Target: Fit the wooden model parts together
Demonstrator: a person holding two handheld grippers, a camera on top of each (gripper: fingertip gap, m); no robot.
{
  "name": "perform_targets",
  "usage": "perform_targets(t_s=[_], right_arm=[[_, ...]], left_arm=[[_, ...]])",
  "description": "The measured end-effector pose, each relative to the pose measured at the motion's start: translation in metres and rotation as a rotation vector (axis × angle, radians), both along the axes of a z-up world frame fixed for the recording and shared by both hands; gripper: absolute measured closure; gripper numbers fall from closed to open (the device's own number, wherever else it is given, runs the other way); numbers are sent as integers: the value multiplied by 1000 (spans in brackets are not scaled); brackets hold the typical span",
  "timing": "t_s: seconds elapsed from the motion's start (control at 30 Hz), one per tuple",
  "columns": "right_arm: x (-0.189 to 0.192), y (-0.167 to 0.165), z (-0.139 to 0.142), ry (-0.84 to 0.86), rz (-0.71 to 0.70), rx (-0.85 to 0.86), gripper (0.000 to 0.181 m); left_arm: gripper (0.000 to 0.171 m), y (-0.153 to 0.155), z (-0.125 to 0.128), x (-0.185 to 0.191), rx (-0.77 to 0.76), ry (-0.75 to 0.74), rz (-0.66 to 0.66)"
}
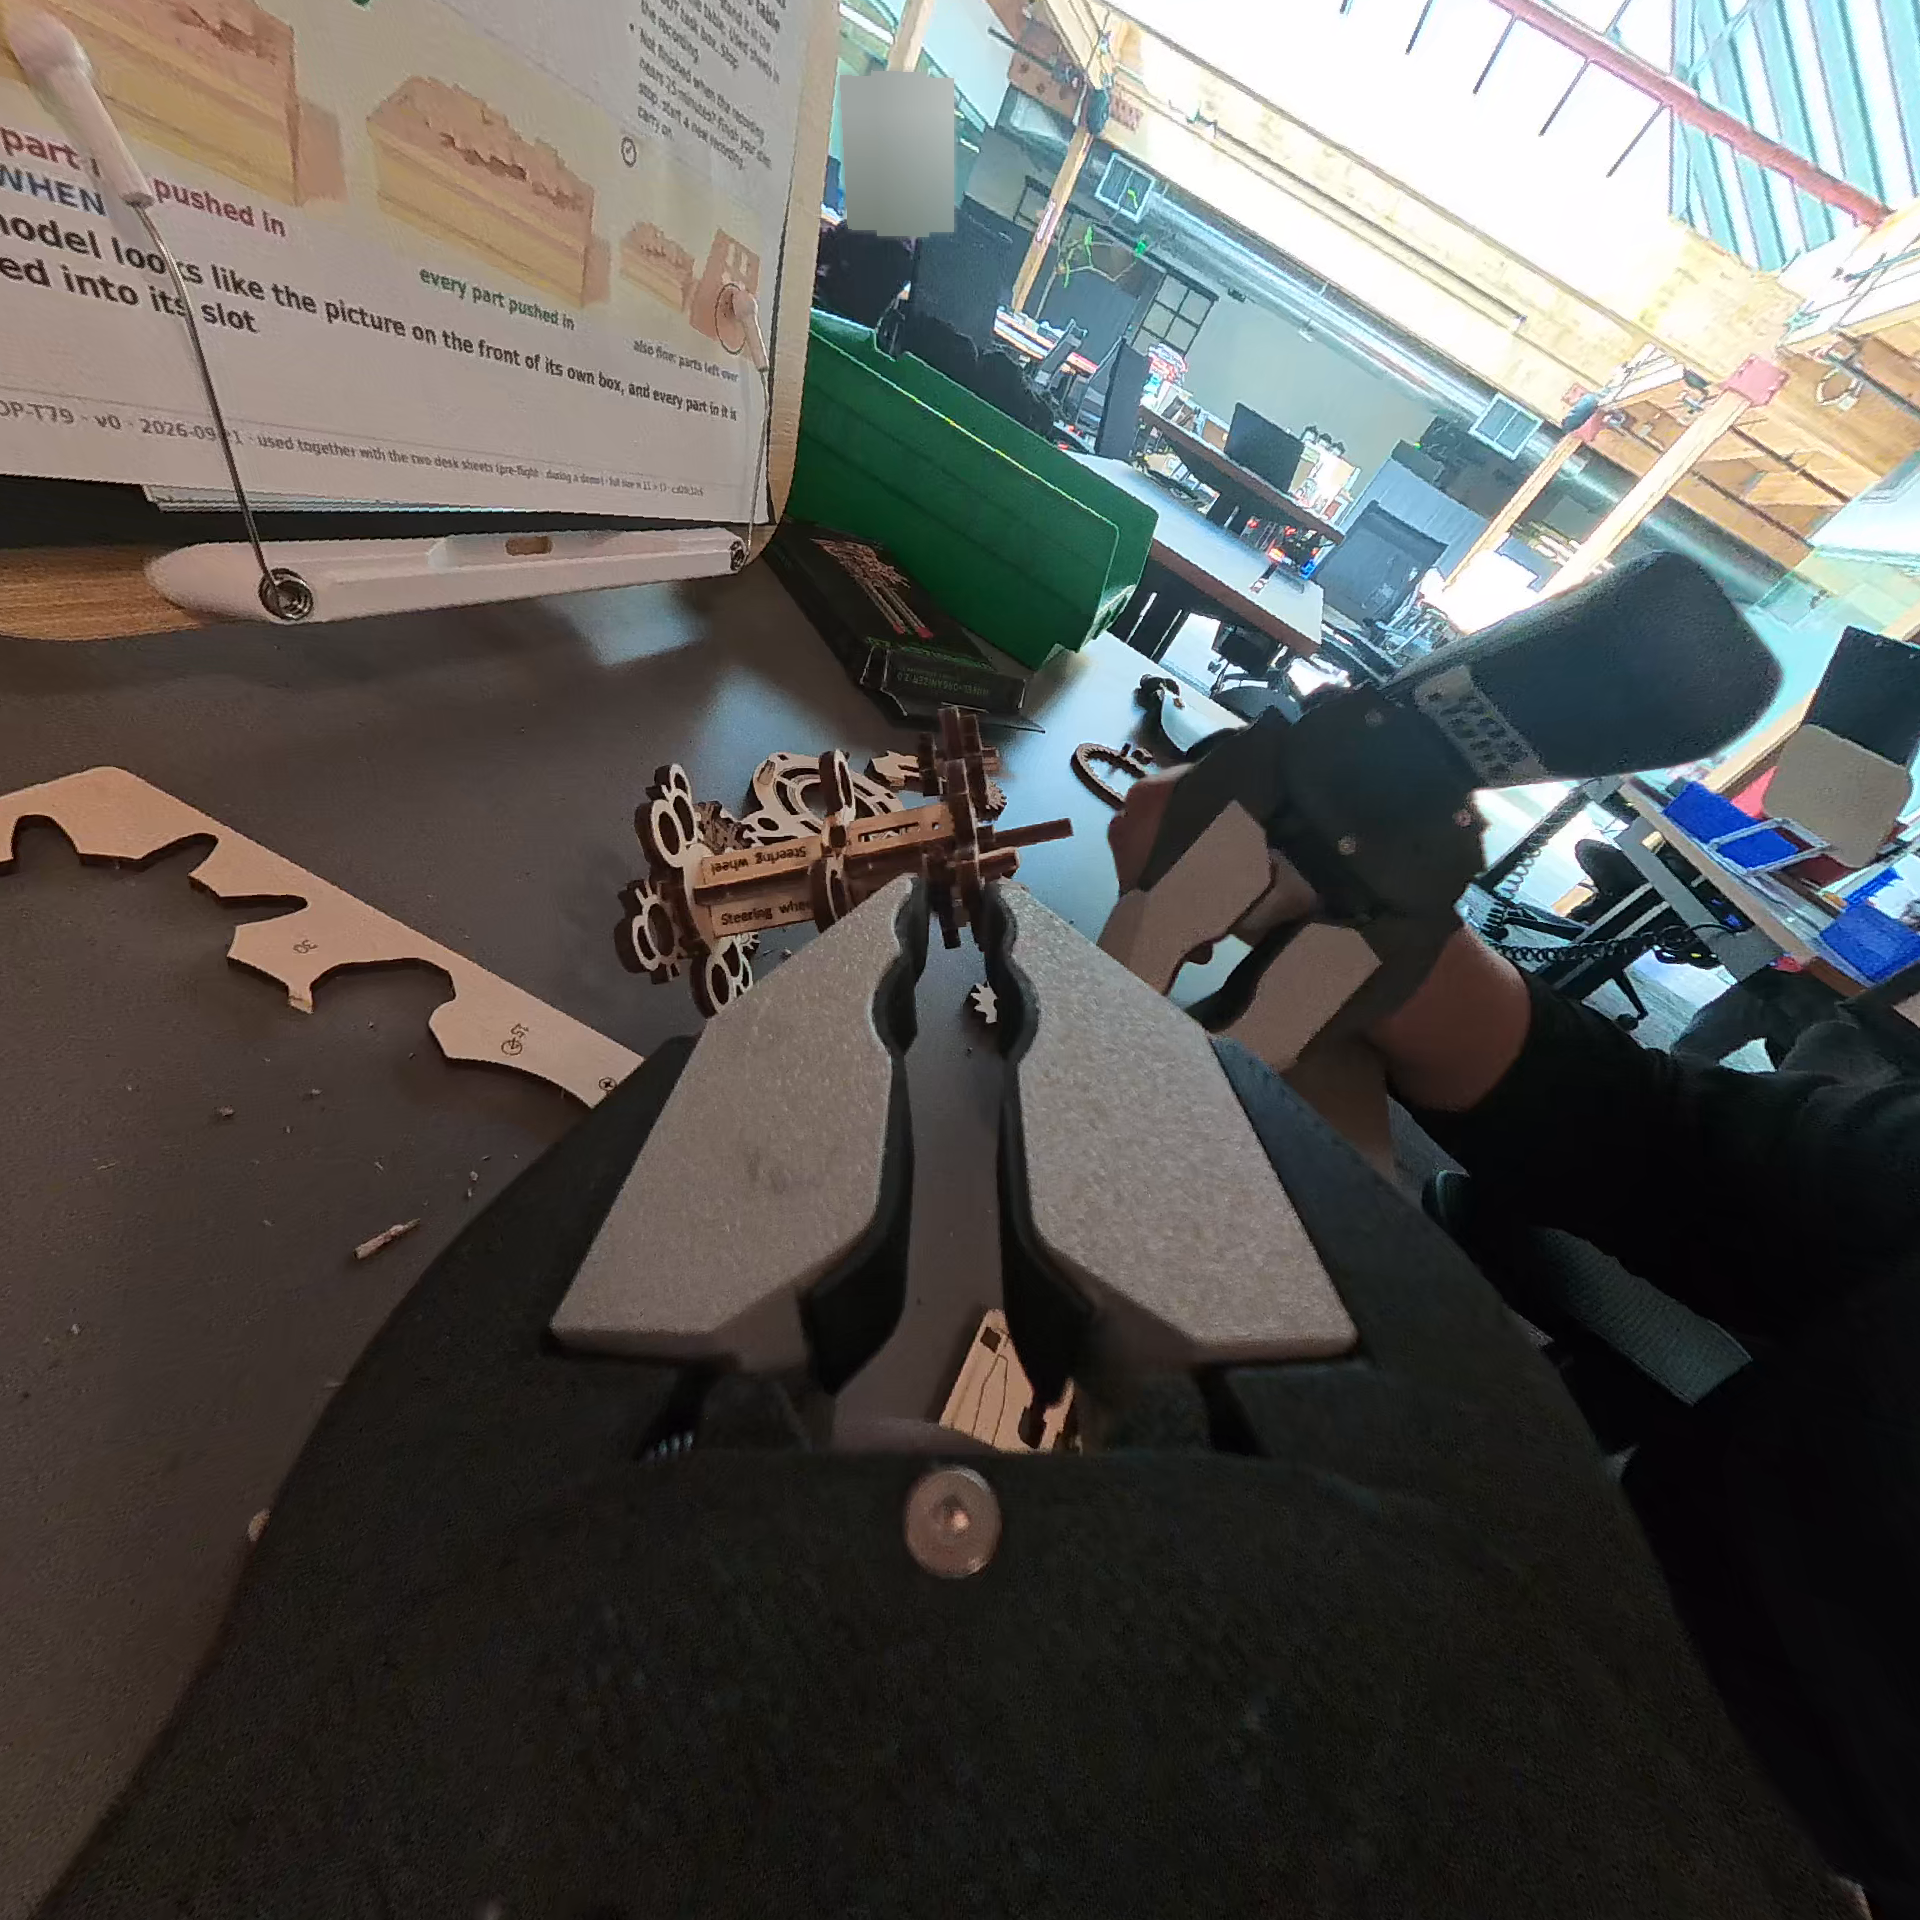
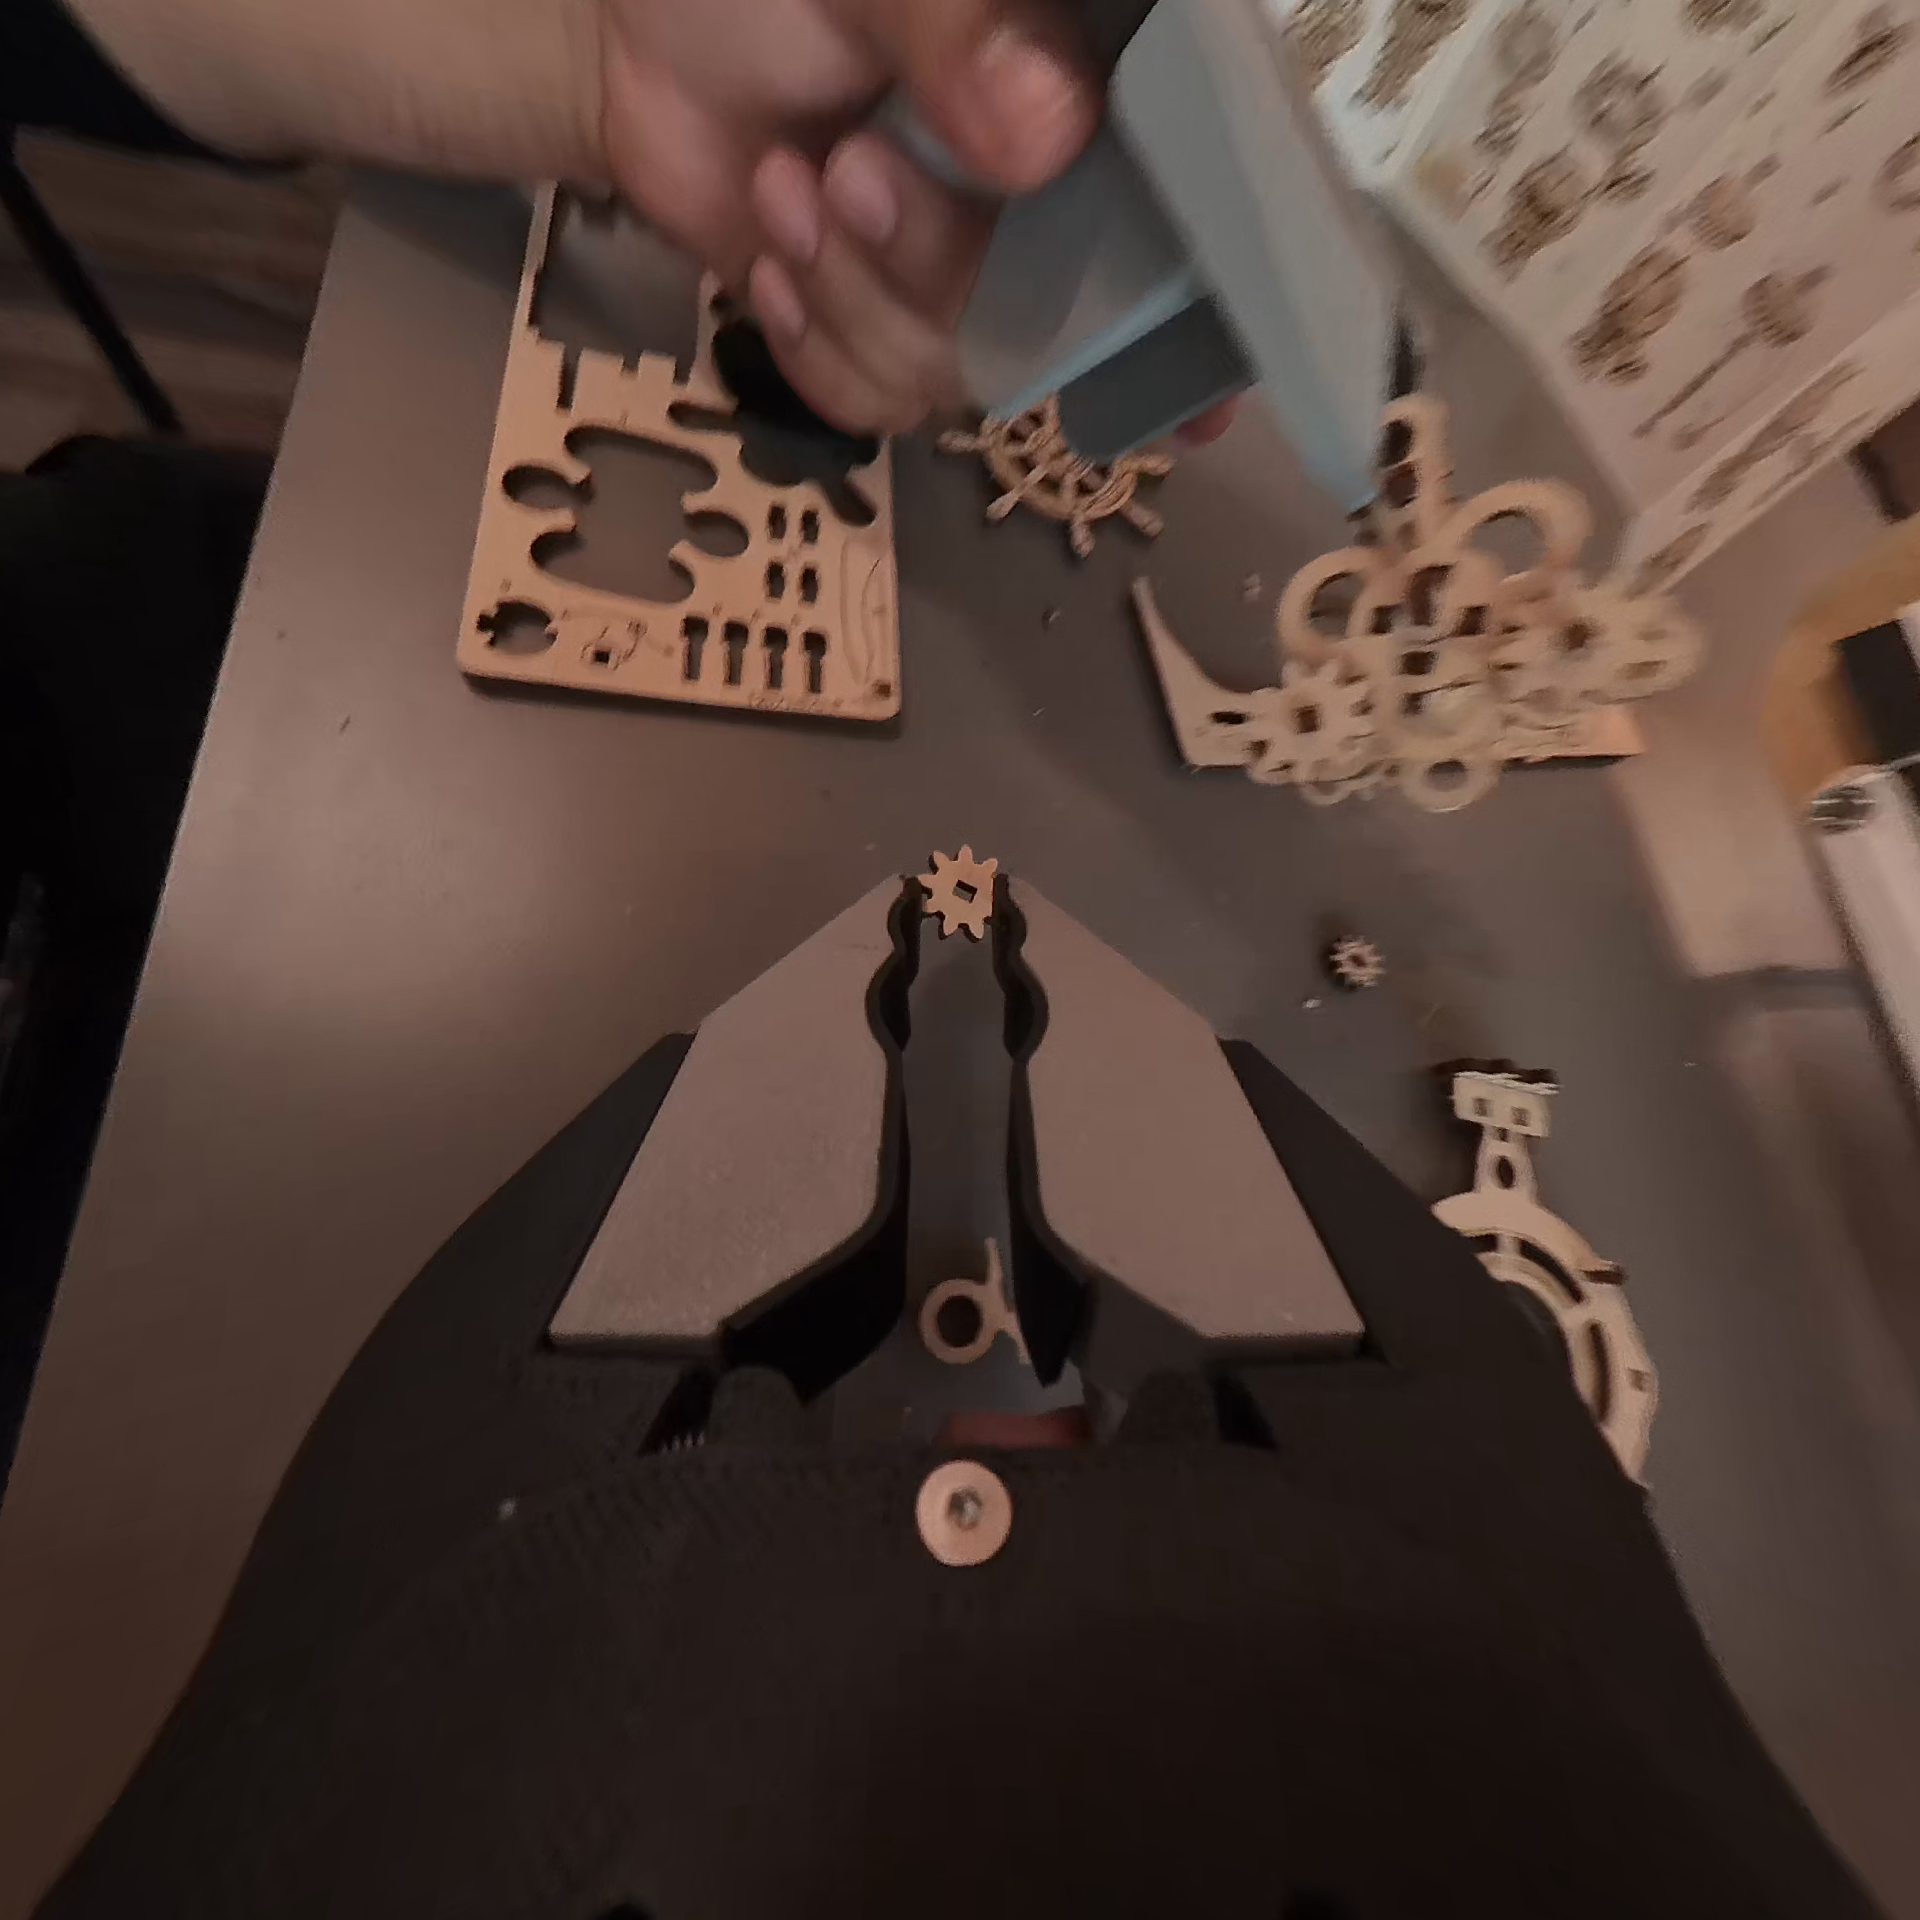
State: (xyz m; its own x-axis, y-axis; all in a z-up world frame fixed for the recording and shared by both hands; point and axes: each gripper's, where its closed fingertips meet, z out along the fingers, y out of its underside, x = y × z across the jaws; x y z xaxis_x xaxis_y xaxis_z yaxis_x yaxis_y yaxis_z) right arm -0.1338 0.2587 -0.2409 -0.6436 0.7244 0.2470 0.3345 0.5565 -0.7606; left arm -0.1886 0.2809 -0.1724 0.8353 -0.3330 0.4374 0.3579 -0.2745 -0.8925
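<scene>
Gearwork in pale laser-cut wood fills the middle of the dark worktop [image 1: 416,727]. The left gripper [image 1: 951,904] has its fingers closed on the partly built wooden model [image 1: 821,862], pinching a dark cross-shaped hub at the end of the model's shaft; the ring-lobed wheels at the other end hang out to the left of the fingertips, lifted off the surface. In the right wrist view the same model [image 2: 1455,634] appears blurred toward the far right side of the worktop, under the grey fingers of the left gripper and the hand [image 2: 790,177] holding it.

The right gripper [image 2: 958,902] has its fingers drawn in on a small wooden gear [image 2: 960,894] with a square centre hole, held flat between the very tips above the middle of the worktop. A second, darker small gear [image 2: 1354,961] lies just to the right on the surface. A punched-out wooden part sheet [image 2: 686,540] rests toward the far left side, and a curved wooden frame piece [image 2: 1548,1278] lies at the near right edge. Another spoked wheel piece [image 2: 1070,488] sits beyond the centre.

In the left wrist view a cut-out sheet remnant [image 1: 312,935] lies to the left, an instruction sheet on a stand [image 1: 395,260] is at the far edge, and a green bin [image 1: 956,499] stands at the far right corner.
</scene>
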Motion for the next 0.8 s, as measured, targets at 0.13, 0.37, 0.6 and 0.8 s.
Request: perform_targets(t_s=[0.13, 0.37, 0.6, 0.8], right_arm=[[4, -2, -9, -52, 19, 9, 171], [5, -2, -13, -76, 19, 3, 165], [8, -5, -10, -74, 41, -10, 162], [10, -8, -14, -102, 54, -23, 161]], left_arm=[[165, 0, 0, 0, -1, -2, -2], [164, -1, 0, 1, 1, 3, -6], [164, -1, 0, 1, 0, 3, -6], [164, -1, 0, 1, -1, 2, -7]])
